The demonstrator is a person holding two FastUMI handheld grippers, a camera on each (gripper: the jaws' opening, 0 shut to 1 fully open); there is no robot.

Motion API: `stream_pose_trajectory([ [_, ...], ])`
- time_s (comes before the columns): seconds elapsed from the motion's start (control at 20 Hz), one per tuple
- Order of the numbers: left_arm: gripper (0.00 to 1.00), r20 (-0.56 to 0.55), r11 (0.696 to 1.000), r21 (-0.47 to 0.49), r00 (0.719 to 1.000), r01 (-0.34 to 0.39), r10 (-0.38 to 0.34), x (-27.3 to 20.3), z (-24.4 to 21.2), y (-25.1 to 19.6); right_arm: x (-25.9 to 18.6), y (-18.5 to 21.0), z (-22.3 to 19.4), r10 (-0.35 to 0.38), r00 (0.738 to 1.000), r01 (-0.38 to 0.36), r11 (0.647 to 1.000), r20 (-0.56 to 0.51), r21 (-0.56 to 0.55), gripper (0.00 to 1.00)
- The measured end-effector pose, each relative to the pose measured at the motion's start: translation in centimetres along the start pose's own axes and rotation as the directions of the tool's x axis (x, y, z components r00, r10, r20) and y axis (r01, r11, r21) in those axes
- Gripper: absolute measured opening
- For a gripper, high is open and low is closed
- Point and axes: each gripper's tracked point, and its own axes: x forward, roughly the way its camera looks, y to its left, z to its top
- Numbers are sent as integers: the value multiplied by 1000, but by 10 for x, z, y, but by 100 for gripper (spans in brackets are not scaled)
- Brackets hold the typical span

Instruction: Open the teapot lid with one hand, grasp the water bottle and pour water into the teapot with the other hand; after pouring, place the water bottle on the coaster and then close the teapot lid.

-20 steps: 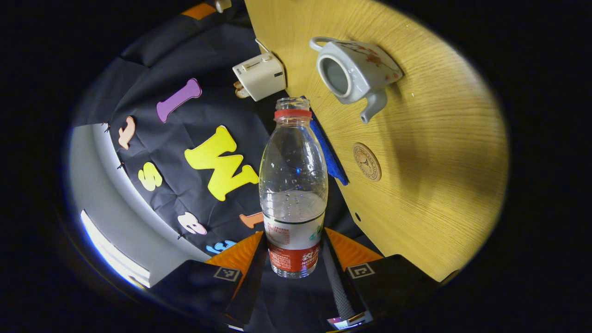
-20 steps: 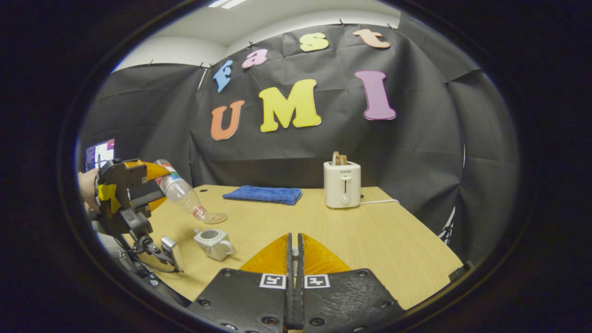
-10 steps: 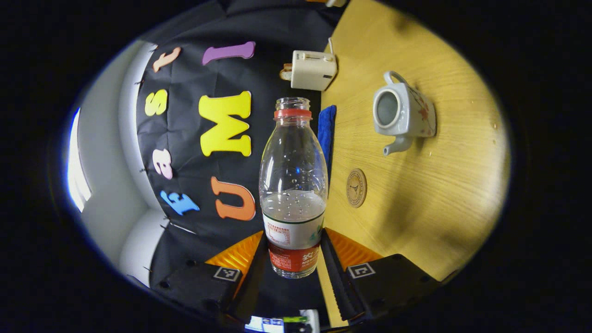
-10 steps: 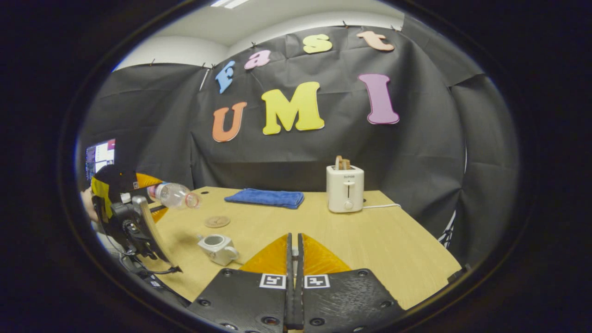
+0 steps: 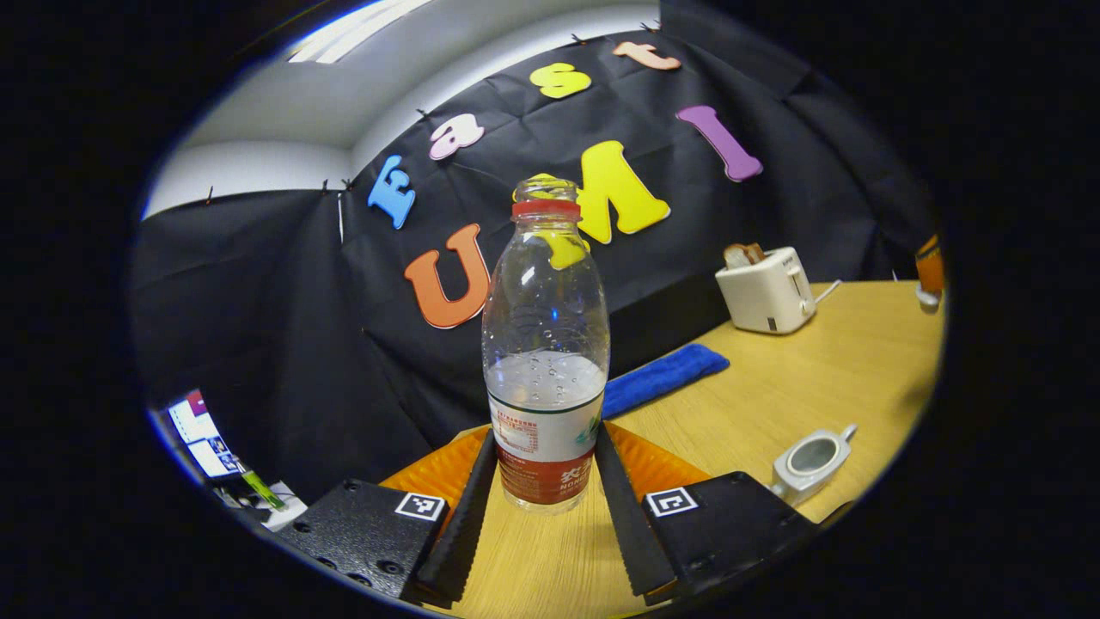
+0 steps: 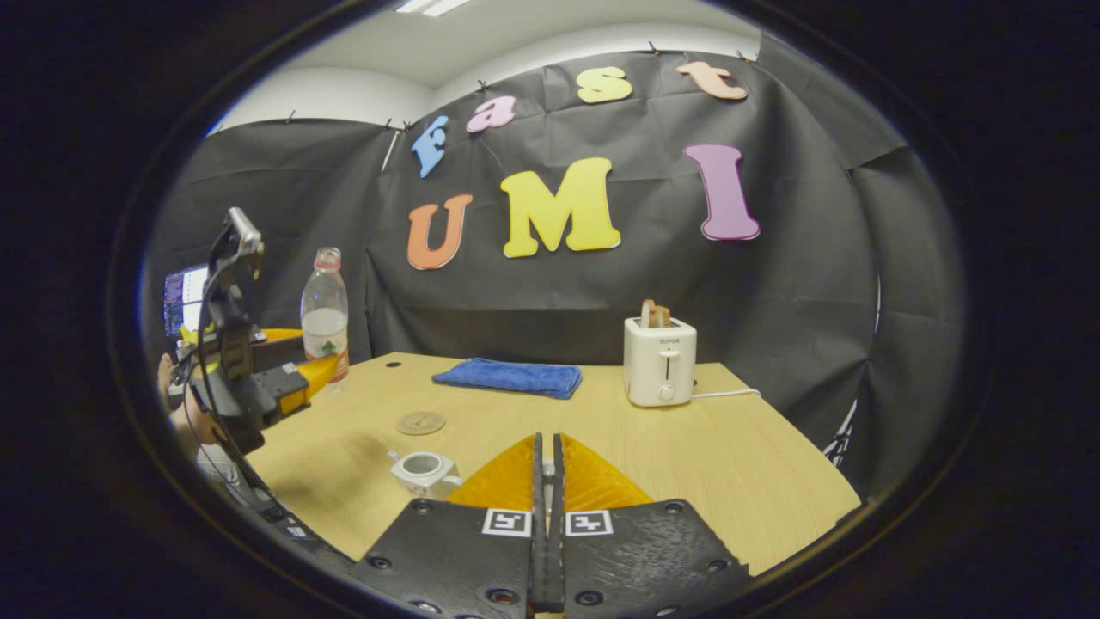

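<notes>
My left gripper (image 5: 546, 440) is shut on the lower, labelled part of the clear water bottle (image 5: 546, 344). The bottle has a red neck ring, no cap and some water, and stands upright just above the table. From the right gripper view the bottle (image 6: 325, 316) and left gripper (image 6: 288, 378) are at the table's far left. The white teapot (image 6: 423, 470) sits lidless near the front edge, with the round coaster (image 6: 420, 422) just behind it. My right gripper (image 6: 543, 447) is shut, a small pale piece showing between its fingers. In the left gripper view a white lid-like piece (image 5: 925, 297) hangs under it.
A white toaster (image 6: 659, 371) with its cord stands at the back of the wooden table (image 6: 730, 456). A folded blue cloth (image 6: 509, 376) lies at the back centre. A lit monitor (image 6: 183, 297) is off the table's left side, behind a hand (image 6: 176, 404).
The left gripper has rolled the bottle from tipped over the teapot back to upright and drawn it away to the left. The right gripper has hardly moved.
</notes>
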Motion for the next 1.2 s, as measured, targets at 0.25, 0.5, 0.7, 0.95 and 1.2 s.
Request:
stream_pose_trajectory([
  [0.25,70,79,978,-194,995,72,-57,46,4,-8,1,7,2,-5,1000,5,1000,3,-2,0],
  [0.5,70,6,941,-312,991,131,-136,81,-34,-20,6,10,-4,-5,1000,5,1000,-12,-8,0],
  [0.7,71,-29,912,-371,980,174,-199,92,-54,-37,12,10,-9,-11,1000,11,1000,-27,-5,0],
  [0.95,71,-70,906,-366,965,212,-254,93,-70,-53,14,9,-17,-16,999,16,1000,-37,-9,0],
  [1.2,71,-108,913,-343,956,221,-272,95,-84,-66,16,11,-23,-14,999,13,1000,-49,-23,0],
])
